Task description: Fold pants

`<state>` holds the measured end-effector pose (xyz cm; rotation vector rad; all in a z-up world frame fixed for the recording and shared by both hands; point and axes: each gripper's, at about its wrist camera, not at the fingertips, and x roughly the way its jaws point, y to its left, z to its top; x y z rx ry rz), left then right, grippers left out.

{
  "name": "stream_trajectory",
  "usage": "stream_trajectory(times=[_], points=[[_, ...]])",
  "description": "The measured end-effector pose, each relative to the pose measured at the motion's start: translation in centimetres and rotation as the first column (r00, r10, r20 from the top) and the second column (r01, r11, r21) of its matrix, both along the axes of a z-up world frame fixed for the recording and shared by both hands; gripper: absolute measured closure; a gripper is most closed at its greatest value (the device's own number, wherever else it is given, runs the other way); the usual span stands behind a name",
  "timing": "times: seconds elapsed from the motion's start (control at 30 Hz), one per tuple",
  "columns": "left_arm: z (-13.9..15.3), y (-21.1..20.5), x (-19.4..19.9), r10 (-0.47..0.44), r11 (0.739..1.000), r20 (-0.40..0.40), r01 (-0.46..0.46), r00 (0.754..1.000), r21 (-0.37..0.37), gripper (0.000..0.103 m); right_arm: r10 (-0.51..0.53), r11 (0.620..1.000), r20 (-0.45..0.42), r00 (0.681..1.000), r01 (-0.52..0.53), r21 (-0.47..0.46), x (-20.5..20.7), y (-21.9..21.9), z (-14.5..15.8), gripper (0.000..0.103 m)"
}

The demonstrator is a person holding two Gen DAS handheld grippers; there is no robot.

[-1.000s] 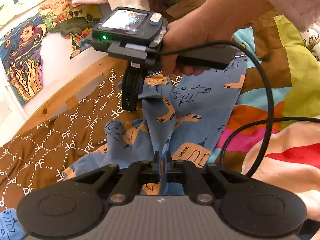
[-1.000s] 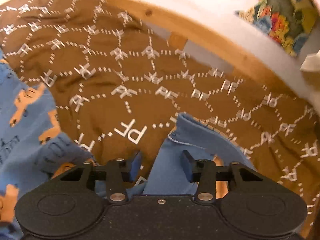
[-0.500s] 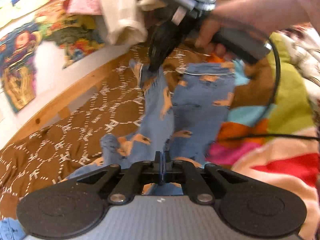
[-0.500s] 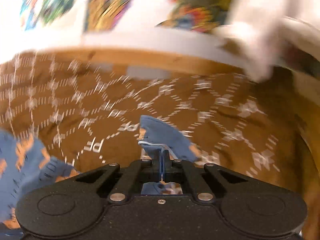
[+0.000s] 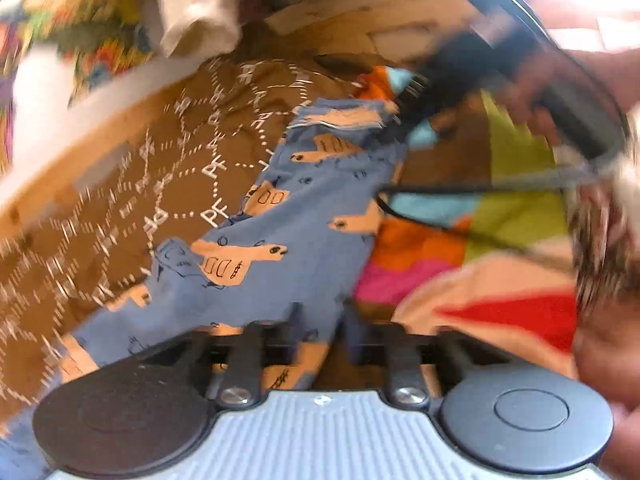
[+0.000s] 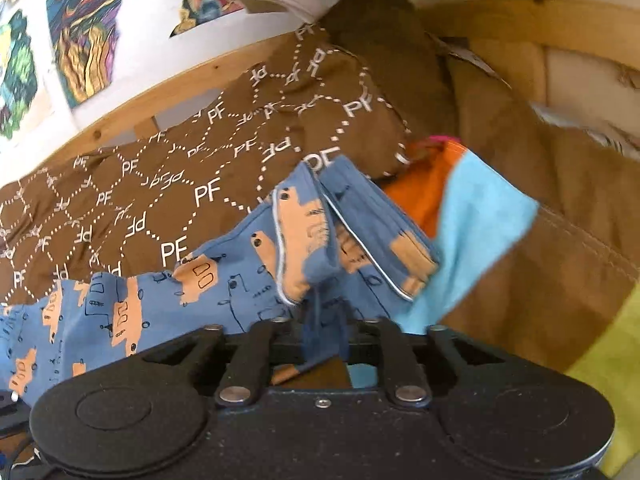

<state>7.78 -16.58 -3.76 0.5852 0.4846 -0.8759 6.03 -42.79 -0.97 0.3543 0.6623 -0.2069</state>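
Note:
The blue pants with orange vehicle prints lie in a long strip across the brown blanket and the colourful one. My left gripper sits over their near end. Its jaws are opening, and a fold of cloth lies loose between the parted fingers. At the far end my right gripper shows as a blur, held by a hand. In the right wrist view the stacked cuffs lie just ahead of my right gripper. Its jaws are opening too, with a strand of blue cloth still between the pads.
The brown "PF" blanket covers the left of the bed. A patchwork blanket in orange, light blue, green and red covers the right. A wooden bed rail and a wall with paintings run behind. A black cable crosses the patchwork. Pale clothes hang above.
The right gripper swung its end of the pants rightward to the far end by the patchwork blanket. Both grippers, shut on cloth half a second ago, now have parted jaws.

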Motion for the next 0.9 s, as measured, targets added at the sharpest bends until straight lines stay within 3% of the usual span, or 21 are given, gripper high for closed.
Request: stream_trajectory(times=[0.07, 0.17, 0.27, 0.3, 0.4, 0.5, 0.63, 0.77, 0.9], points=[[1.3, 0.1, 1.8, 0.008, 0.998, -0.059, -0.011, 0.998, -0.058, 0.045, 0.008, 1.0, 0.024, 1.0, -0.009, 0.009, -0.4, -0.3, 0.0, 0.068], [2.8, -1.5, 5.1, 0.003, 0.996, -0.1, -0.012, 0.995, -0.087, 0.04, 0.026, 0.999, 0.051, 0.998, -0.028, 0.032, -0.4, -1.0, -0.2, 0.048], [3.6, -4.0, 8.7, 0.042, 0.991, -0.088, -0.053, 0.995, -0.12, 0.011, 0.036, 0.997, 0.071, 0.997, -0.041, 0.064, -0.8, -1.7, -0.4, 0.04], [3.8, -4.8, 9.9, 0.047, 0.989, -0.089, -0.059, 0.995, -0.138, 0.008, 0.04, 0.997, 0.076, 0.996, -0.045, 0.069, -0.8, -1.8, -0.4, 0.037], [4.0, -8.1, 13.4, 0.041, 0.988, -0.127, -0.059, 0.991, -0.145, 0.005, 0.096, 0.993, 0.077, 0.992, -0.101, 0.06, -0.9, -1.9, -0.3, 0.023], [4.2, -10.9, 16.3, 0.01, 0.985, -0.211, -0.046, 0.978, -0.167, 0.004, 0.17, 0.985, 0.066, 0.983, -0.17, -0.003, -1.1, -1.3, 0.0, 0.017], [4.8, -13.7, 18.3, -0.113, 0.975, -0.234, 0.062, 0.966, -0.215, 0.005, 0.223, 0.974, 0.071, 0.972, -0.22, -0.047, -1.3, -0.7, 0.2, 0.017], [4.6, -15.8, 19.5, -0.263, 0.957, -0.203, 0.229, 0.943, -0.176, 0.017, 0.257, 0.966, 0.095, 0.962, -0.258, 0.006, -0.7, -0.8, 0.2, 0.037], [4.6, -17.4, 21.2, -0.304, 0.949, -0.265, 0.267, 0.915, -0.166, 0.019, 0.227, 0.966, 0.139, 0.964, -0.24, 0.09, 0.2, -1.6, 0.5, 0.052]])
